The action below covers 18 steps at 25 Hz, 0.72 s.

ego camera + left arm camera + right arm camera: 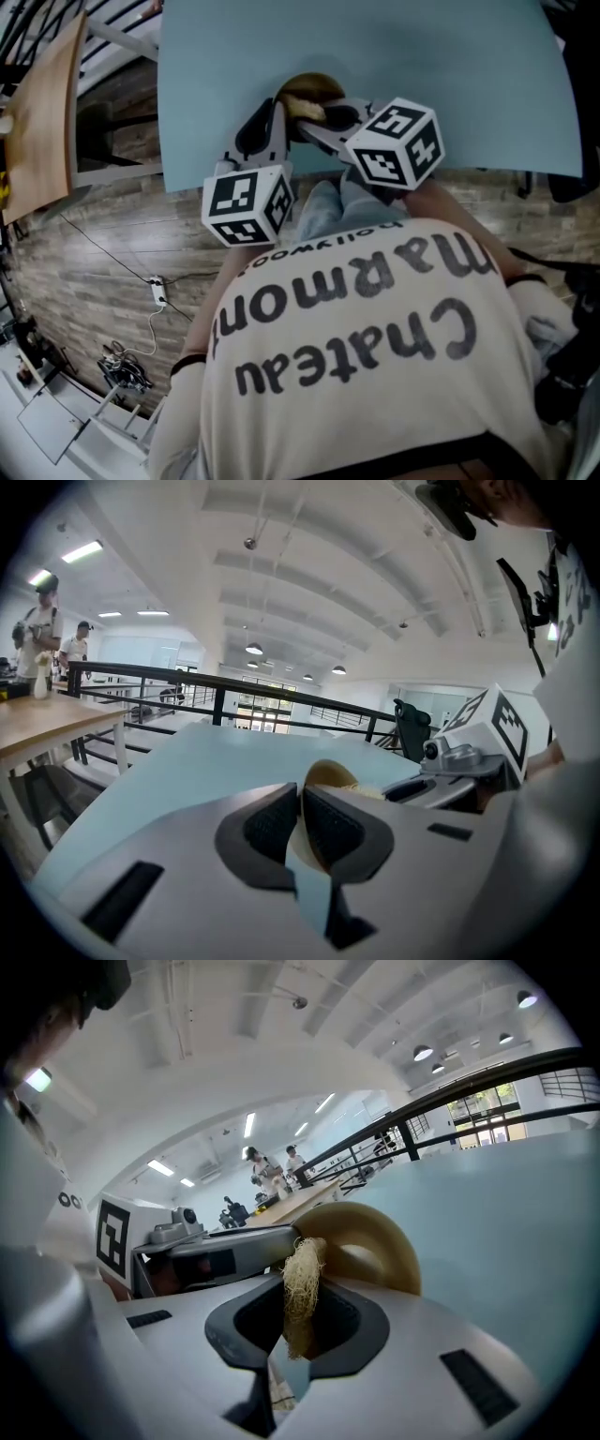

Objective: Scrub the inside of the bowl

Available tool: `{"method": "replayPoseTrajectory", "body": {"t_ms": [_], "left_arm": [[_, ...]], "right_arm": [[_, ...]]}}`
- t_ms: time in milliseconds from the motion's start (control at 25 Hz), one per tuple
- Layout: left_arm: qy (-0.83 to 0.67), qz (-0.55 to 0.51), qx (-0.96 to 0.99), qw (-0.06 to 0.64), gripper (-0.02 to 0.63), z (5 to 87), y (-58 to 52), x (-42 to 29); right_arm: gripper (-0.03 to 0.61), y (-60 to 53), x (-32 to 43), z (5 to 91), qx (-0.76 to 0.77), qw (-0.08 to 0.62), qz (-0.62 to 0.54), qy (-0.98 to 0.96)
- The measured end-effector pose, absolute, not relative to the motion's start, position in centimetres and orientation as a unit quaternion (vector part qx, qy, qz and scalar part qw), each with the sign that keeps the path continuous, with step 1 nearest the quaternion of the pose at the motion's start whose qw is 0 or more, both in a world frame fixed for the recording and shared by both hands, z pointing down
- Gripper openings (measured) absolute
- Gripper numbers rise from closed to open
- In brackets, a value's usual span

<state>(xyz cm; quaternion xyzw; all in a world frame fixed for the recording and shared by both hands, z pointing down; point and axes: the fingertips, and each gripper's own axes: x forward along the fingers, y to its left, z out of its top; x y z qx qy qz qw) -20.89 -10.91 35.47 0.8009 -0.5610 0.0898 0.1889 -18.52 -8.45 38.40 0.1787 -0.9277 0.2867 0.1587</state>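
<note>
My left gripper point(301, 803) is clenched on the rim of the tan bowl point(330, 775); the thin wall of the bowl runs straight between the two dark pads point(270, 825), which press it from both sides. My right gripper point(300, 1302) is grasping a pale, fibrous scrubber point(302, 1283), a tuft of which stands up out of its jaws, just short of the bowl's near lip.

From the head view, the bowl sits at the near edge of the light-blue table point(450, 56), toward its left half, with both grippers meeting over it. The left gripper's marker cube point(248, 202) hangs out over the wood-plank floor point(112, 244), and the right cube point(398, 141) is just to the right of it and a little farther.

In the right gripper view the bowl is tipped so its hollow faces that gripper. I cannot tell whether its base touches the table.
</note>
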Motion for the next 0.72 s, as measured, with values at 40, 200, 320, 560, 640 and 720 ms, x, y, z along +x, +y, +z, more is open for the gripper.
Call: {"method": "replayPoseTrajectory", "body": {"t_ms": [40, 200, 320, 560, 640, 720], "left_arm": [[-0.559, 0.09, 0.803, 0.185, 0.025, 35.3, -10.9, -20.9], [-0.549, 0.086, 0.812, 0.177, 0.025, 34.8, -10.8, -20.9], [-0.541, 0.086, 0.816, 0.186, 0.025, 35.1, -10.6, -20.4], [-0.53, 0.083, 0.816, 0.215, 0.025, 36.2, -11.1, -19.8], [-0.526, 0.08, 0.817, 0.221, 0.025, 36.3, -11.3, -19.4], [-0.527, 0.077, 0.816, 0.224, 0.025, 36.3, -11.3, -19.0]], "right_arm": [[0.061, -8.6, -18.6, 38.1, 0.18, 0.151, 0.291, -0.928], [0.061, -8.2, -19.4, 37.3, 0.159, 0.125, 0.299, -0.933], [0.061, -8.2, -19.5, 38.1, 0.166, 0.145, 0.294, -0.93], [0.06, -8.7, -19.2, 40.2, 0.179, 0.19, 0.292, -0.92], [0.058, -9.0, -18.9, 40.6, 0.182, 0.204, 0.289, -0.918], [0.058, -9.3, -18.7, 40.8, 0.183, 0.216, 0.283, -0.916]]}}
